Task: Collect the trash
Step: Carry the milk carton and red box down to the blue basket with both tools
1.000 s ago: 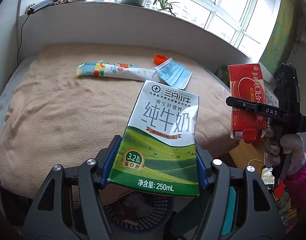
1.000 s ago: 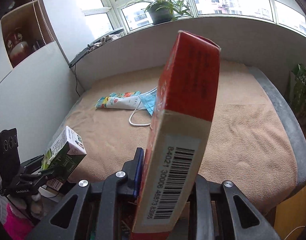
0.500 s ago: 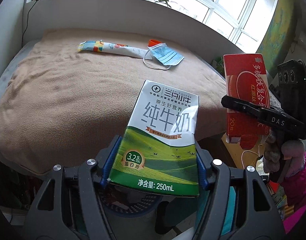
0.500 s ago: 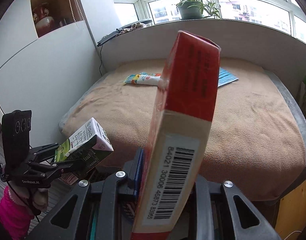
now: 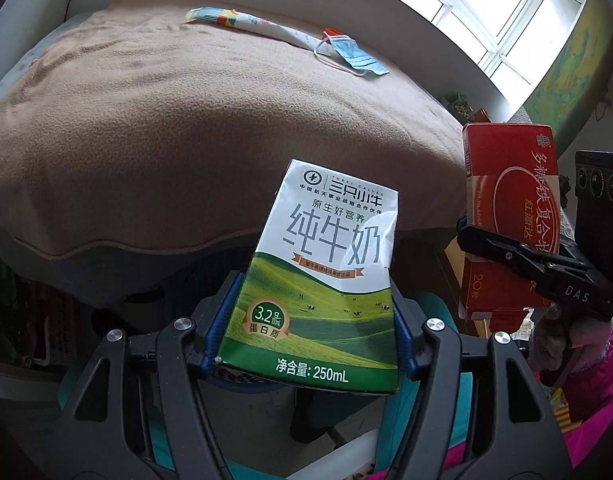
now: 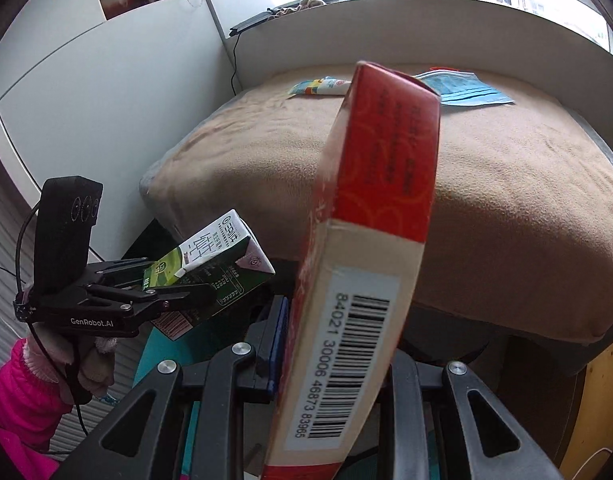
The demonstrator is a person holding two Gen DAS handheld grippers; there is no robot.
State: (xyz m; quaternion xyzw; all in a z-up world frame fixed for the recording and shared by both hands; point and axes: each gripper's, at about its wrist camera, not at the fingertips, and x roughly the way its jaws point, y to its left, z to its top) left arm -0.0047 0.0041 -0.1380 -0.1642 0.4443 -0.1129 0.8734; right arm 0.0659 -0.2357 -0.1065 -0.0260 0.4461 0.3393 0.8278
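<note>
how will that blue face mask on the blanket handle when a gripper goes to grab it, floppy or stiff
The face mask lies flat and thin, so probably floppy and very light. Its loose ear loop may snag or trail. On the fuzzy blanket it likely drags rather than slides.

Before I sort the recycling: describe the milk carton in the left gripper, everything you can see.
The milk carton is a small paperboard box, white on top with grey Chinese lettering, a green meadow below and "250mL" near the base. Its top corner looks dented and the gabled end flap is folded. The left gripper clamps its lower sides between blue-padded fingers, holding it tilted in the air, off the blanket's front edge, touching nothing else.
</note>
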